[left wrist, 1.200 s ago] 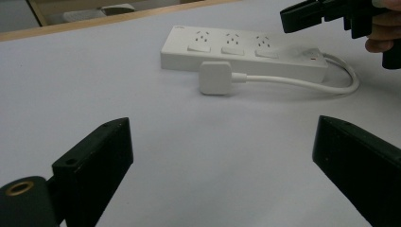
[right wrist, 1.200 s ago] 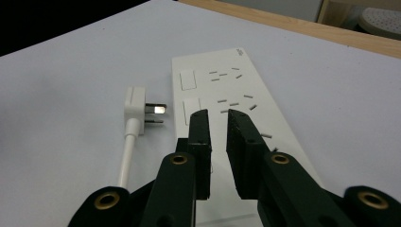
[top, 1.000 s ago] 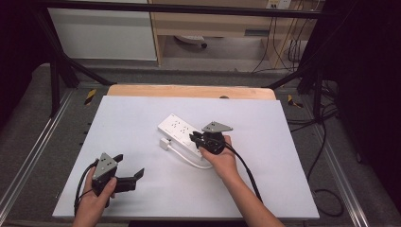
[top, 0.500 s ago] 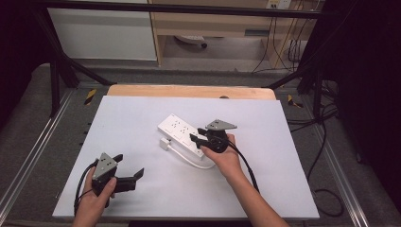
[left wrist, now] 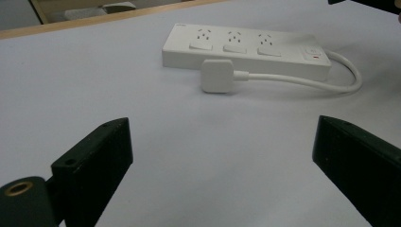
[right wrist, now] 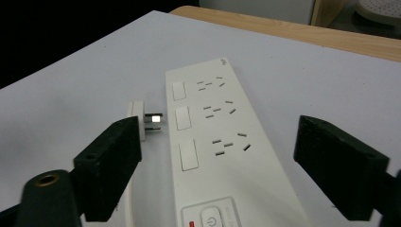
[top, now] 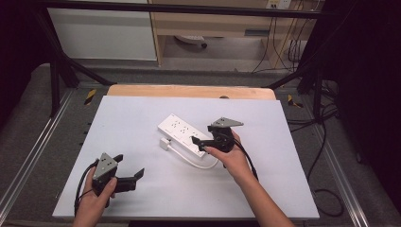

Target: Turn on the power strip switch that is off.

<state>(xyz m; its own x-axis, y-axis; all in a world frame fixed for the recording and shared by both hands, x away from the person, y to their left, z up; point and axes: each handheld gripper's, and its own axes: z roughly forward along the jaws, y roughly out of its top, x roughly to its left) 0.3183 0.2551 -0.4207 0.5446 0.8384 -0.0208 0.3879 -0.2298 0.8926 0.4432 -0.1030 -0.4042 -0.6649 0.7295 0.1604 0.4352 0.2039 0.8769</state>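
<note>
White three-socket plastic power strip (top: pixel 185 133) lying flat at centre frame on the white desk (top: pixel 142 113), its square white plug (top: pixel 164 143) loose just beside it on a short looped cable (top: pixel 194 161). Probably light, rigid, smooth-sided; best pinched across the narrow width. Right gripper (top: pixel 201 140) over the switch end, just been opening, nothing between. Left gripper (top: pixel 128 172) wide open, lower left, well apart.

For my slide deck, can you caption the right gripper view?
Open right gripper poised over a white power strip, its plug lying unplugged alongside.
</note>
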